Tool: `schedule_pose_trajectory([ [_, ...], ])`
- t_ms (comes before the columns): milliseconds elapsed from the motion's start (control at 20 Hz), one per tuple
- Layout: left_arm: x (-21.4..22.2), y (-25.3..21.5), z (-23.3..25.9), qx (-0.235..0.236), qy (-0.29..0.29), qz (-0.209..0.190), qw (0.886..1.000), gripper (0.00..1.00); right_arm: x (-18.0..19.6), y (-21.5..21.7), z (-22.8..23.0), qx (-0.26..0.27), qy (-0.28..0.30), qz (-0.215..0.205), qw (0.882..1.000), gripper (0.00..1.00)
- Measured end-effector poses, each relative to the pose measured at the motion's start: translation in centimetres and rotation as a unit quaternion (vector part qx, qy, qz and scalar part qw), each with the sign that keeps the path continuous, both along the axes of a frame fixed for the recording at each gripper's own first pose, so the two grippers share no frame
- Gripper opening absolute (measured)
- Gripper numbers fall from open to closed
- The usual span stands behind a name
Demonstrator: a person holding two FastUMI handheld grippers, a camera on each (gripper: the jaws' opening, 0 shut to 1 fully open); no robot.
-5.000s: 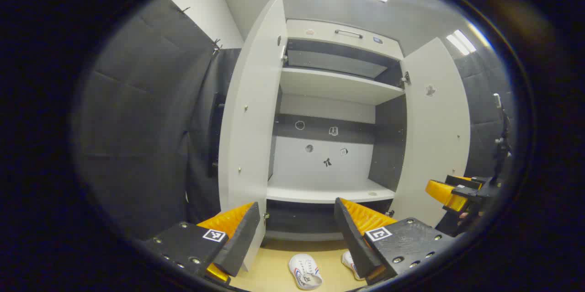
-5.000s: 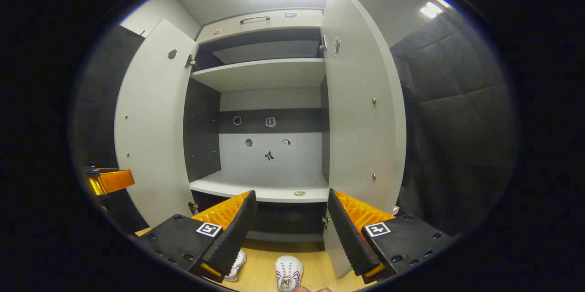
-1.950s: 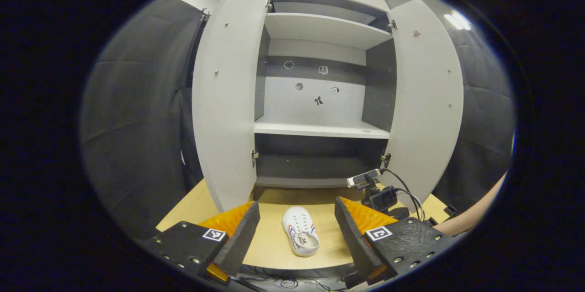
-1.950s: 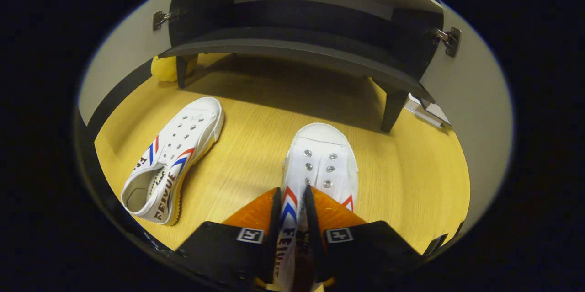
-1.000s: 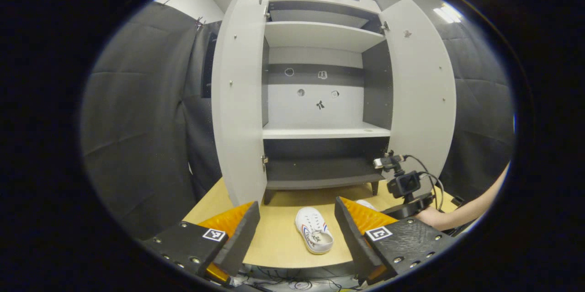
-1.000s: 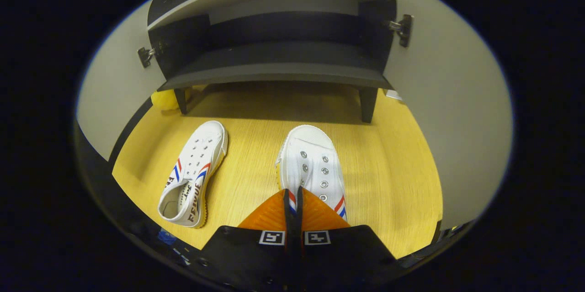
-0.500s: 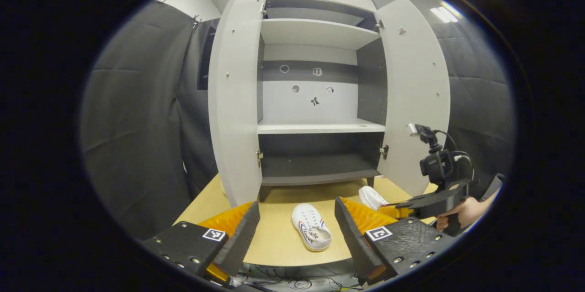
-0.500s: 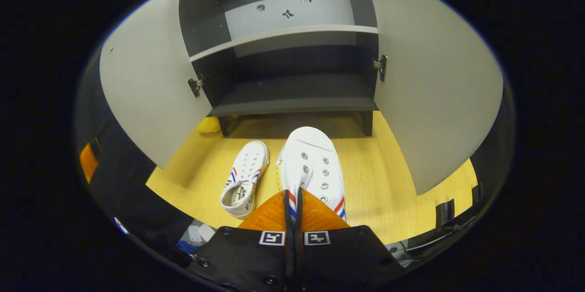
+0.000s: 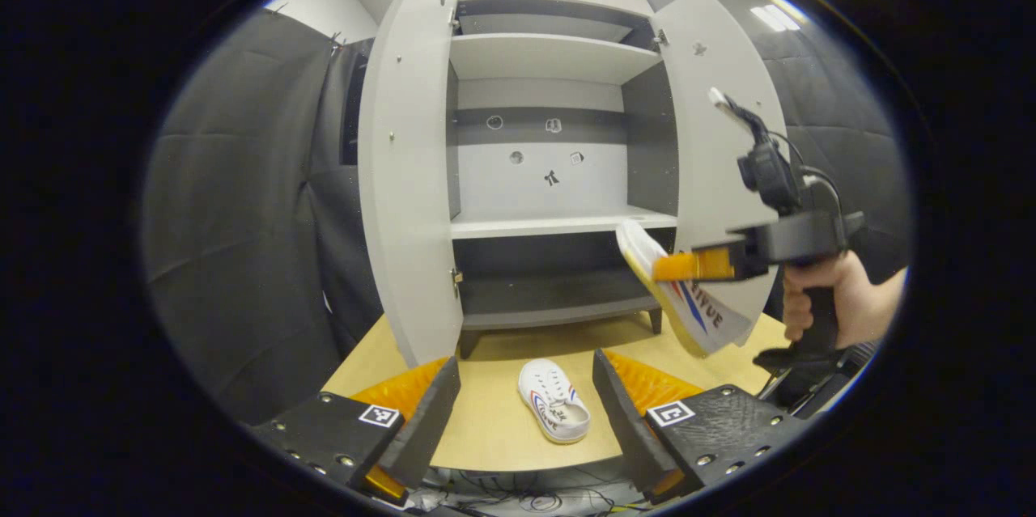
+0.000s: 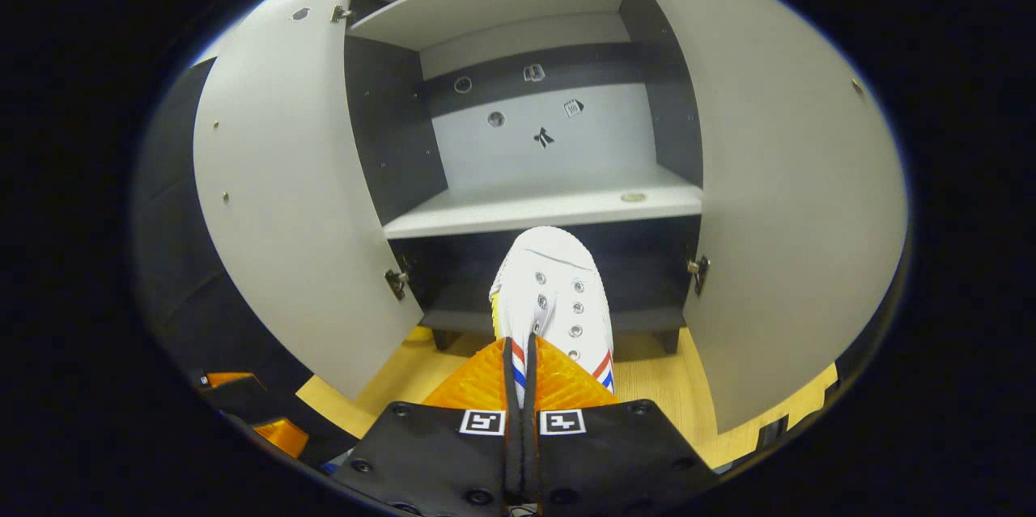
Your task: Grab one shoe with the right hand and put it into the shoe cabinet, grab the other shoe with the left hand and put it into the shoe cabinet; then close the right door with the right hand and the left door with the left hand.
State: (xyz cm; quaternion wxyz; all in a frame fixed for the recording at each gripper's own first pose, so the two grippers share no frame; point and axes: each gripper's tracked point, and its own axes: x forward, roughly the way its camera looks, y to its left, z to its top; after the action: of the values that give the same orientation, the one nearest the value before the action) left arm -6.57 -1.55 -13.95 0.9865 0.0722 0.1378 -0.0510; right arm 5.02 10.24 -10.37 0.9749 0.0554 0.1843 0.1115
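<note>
White shoe point(image 10: 550, 298) is hanging clenched in the right gripper point(image 10: 518, 387) before the open cabinet point(image 9: 558, 222), shelves bare; left gripper point(image 9: 518, 404) is gaping above the other shoe point(image 9: 554, 412).

A white canvas shoe point(image 10: 553, 298) with red and blue chevron stripes on its side, silver eyelets and a yellowish sole edge is shown before a pale grey shoe cabinet point(image 10: 526, 137). The second shoe point(image 9: 555, 412) is likewise white, striped red and blue, with dark lettering inside its collar, lying on a light yellow wood-grain counter point(image 9: 494, 428). The cabinet's doors, left door point(image 9: 405, 177) and right door point(image 9: 712, 153), are plain light grey; its side walls and bottom shelf point(image 9: 558, 298) are dark charcoal, the middle shelf point(image 10: 550, 205) off-white. Small black-and-white stickers point(image 10: 544, 137) dot the grey and charcoal back panel. Black quilted cloth point(image 9: 243, 218) lines the booth.
</note>
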Motion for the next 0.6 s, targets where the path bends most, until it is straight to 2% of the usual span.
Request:
schedule_pose_trajectory([
  [350,0.9,-0.4,0.2,0.012,-0.003,-0.012,1.000,0.94,7.7,-0.8,10.2,0.000,-0.126,-0.026,0.992,0.01],
  [400,1.0,-0.5,0.3,0.014,-0.004,-0.014,1.000,0.94,8.9,-1.1,11.2,-0.002,-0.139,-0.030,0.990,0.05],
  [450,1.2,-0.6,0.3,0.015,-0.005,-0.015,1.000,0.94,10.0,-1.4,12.1,-0.005,-0.151,-0.035,0.988,0.01],
  [500,1.5,-0.8,0.3,0.015,-0.005,-0.017,1.000,0.94,11.1,-1.7,12.8,-0.009,-0.159,-0.040,0.986,0.01],
  [550,1.6,-1.0,0.4,0.014,-0.005,-0.018,1.000,0.94,12.2,-2.0,13.3,-0.010,-0.165,-0.044,0.985,0.05],
  [600,1.7,-1.2,0.5,0.014,-0.005,-0.018,1.000,0.94,13.4,-2.2,13.9,-0.006,-0.167,-0.045,0.985,0.01],
])
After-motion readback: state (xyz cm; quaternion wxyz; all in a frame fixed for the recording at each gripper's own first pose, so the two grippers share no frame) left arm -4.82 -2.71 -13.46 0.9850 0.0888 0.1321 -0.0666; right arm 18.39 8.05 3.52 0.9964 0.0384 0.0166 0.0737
